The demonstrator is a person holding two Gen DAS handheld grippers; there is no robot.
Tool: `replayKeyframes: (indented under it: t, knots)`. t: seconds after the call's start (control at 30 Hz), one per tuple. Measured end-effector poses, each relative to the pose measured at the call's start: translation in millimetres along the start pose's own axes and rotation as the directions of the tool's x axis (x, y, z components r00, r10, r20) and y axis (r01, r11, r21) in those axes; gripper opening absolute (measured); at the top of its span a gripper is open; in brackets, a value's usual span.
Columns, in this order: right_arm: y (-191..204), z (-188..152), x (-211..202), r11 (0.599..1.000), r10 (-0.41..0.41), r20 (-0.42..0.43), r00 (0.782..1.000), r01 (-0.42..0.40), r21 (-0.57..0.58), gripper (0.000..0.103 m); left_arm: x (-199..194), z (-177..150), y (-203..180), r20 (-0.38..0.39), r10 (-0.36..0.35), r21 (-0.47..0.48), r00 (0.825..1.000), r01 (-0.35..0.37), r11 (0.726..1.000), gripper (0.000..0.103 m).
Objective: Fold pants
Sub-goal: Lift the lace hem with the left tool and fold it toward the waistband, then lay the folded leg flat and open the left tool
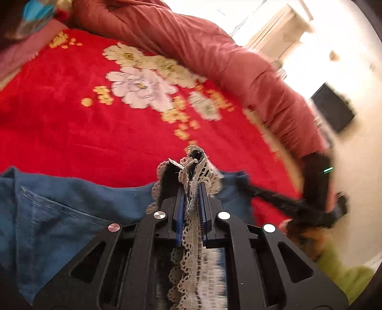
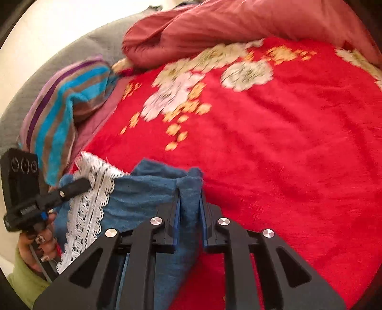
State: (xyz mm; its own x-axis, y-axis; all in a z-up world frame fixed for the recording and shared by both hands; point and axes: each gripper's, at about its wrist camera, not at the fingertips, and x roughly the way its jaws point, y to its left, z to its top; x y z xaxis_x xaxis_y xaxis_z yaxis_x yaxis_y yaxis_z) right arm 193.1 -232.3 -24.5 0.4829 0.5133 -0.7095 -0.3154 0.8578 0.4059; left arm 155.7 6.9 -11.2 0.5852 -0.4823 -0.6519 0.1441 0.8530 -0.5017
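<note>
Left gripper: your jaws pinch the lace hem of the pants.
Pants: blue denim spreads left of it over the red blanket.
Right gripper: your jaws clamp a denim fold; lace trim lies leftward.
Quilt: bunched far ahead.

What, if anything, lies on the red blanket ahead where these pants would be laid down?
Nothing visible. Both grippers, left and right, already clamp the blue pants. The red floral blanket ahead is bare; the quilt and striped pillow sit at its edges.
</note>
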Motion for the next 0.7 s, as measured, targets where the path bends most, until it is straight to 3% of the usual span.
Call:
replayKeyframes:
  t: [0.03, 0.1, 0.23, 0.27, 0.3, 0.33, 0.37, 0.43, 0.63, 0.7]
  knots:
    - [2, -1, 3, 0.999, -0.028, -0.002, 1.0, 0.028, -0.017, 0.012, 7, -4, 4, -0.023, 0.06, 0.003, 0.998, -0.06, 0.998, 0.006]
    - [6, -2, 10, 0.996, -0.075, -0.009, 0.997, 0.074, -0.058, 0.013, 12, -12, 8, -0.024, 0.109, 0.017, 0.994, -0.109, 0.994, 0.008]
    - [16, -6, 16, 0.976, -0.171, 0.0, 0.985, 0.169, -0.135, 0.02, 8, -15, 9, -0.013, 0.147, 0.048, 0.989, -0.146, 0.988, 0.014]
    - [18, -6, 11, 0.974, -0.181, 0.014, 0.983, 0.181, -0.138, 0.026, 4, -15, 10, -0.005, 0.146, 0.042, 0.989, -0.145, 0.989, 0.017]
    - [19, -7, 5, 0.973, -0.184, 0.027, 0.982, 0.186, -0.139, 0.028, 0, -14, 10, 0.004, 0.144, 0.036, 0.99, -0.144, 0.989, 0.019]
    - [21, -8, -4, 0.972, -0.185, 0.047, 0.982, 0.189, -0.14, 0.033, -7, -14, 11, 0.016, 0.149, 0.029, 0.989, -0.15, 0.988, 0.019]
    - [22, -9, -10, 0.973, -0.18, 0.064, 0.982, 0.187, -0.138, 0.046, -11, -15, 10, 0.024, 0.154, 0.027, 0.988, -0.155, 0.988, 0.019]
    - [25, -12, -24, 0.974, -0.168, 0.095, 0.981, 0.18, -0.137, 0.055, -27, -17, 11, 0.047, 0.148, 0.014, 0.988, -0.148, 0.989, 0.021]
    - [38, -33, -62, 0.975, -0.131, 0.126, 0.983, 0.151, -0.161, 0.058, -71, -30, 12, 0.104, 0.188, -0.023, 0.977, -0.187, 0.982, 0.038]
    - [45, -40, -70, 0.974, -0.121, 0.126, 0.985, 0.143, -0.175, 0.058, -80, -36, 11, 0.106, 0.196, -0.023, 0.975, -0.194, 0.981, 0.049]
